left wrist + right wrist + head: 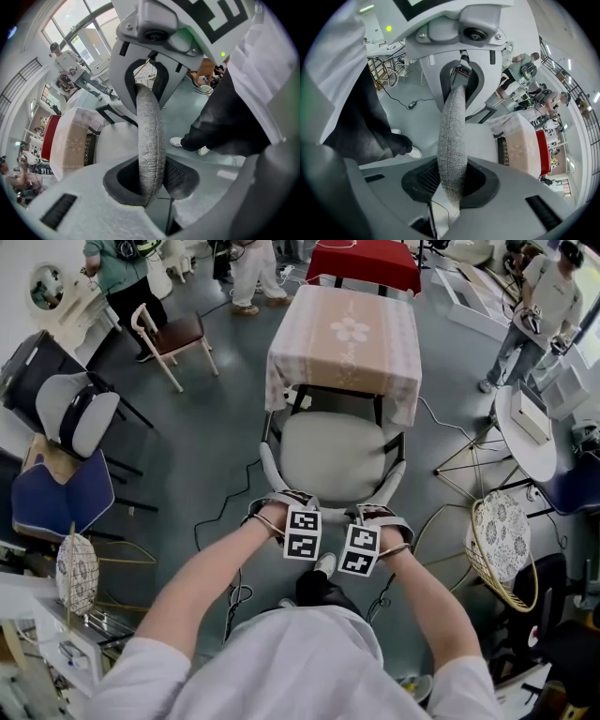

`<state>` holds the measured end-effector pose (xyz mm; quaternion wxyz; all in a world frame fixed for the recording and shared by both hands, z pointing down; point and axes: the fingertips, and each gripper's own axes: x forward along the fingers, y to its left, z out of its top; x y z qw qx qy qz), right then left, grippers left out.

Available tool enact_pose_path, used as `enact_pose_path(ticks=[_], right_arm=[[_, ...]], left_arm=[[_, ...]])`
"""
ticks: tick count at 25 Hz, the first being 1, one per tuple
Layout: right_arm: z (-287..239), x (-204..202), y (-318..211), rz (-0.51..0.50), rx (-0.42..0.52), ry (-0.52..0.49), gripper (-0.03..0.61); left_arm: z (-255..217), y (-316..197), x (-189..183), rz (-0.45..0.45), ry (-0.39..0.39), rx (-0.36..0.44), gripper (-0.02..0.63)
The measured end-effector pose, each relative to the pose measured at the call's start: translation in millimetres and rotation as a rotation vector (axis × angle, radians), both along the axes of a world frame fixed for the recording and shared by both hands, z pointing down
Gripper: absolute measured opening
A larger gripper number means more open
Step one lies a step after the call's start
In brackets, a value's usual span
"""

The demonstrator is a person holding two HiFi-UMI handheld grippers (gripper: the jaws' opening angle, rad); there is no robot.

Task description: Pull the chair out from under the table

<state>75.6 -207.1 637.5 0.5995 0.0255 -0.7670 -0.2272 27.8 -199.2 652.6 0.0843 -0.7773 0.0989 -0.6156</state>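
The chair (333, 456) has a broad, rounded seat in smooth pale grey upholstery and a thin curved backrest (150, 136) covered in coarse grey woven fabric. It stands on the glossy grey floor (206, 456), with the seat's far edge just at the near edge of the counter (342, 338), and most of the seat lies clear of it. A pinkish-beige cloth (375, 381) with a pale flower motif drapes the counter. The left gripper (151, 180) bites the backrest's top rim, its ribbed black fingers (180, 176) pressed on either side of the fabric. The right gripper (452, 180) clamps the same rim just beside it, fingers (424, 178) closed on the weave
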Motion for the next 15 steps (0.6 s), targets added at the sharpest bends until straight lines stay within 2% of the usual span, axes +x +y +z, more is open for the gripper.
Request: enact_pose_path(ticks=[15], right_arm=[[-0.1, 3.2, 59.5, 0.008, -0.002, 0.007, 0.08]], left_arm=[[0.3, 58.0, 3.2, 0.019, 0.005, 0.013, 0.087]])
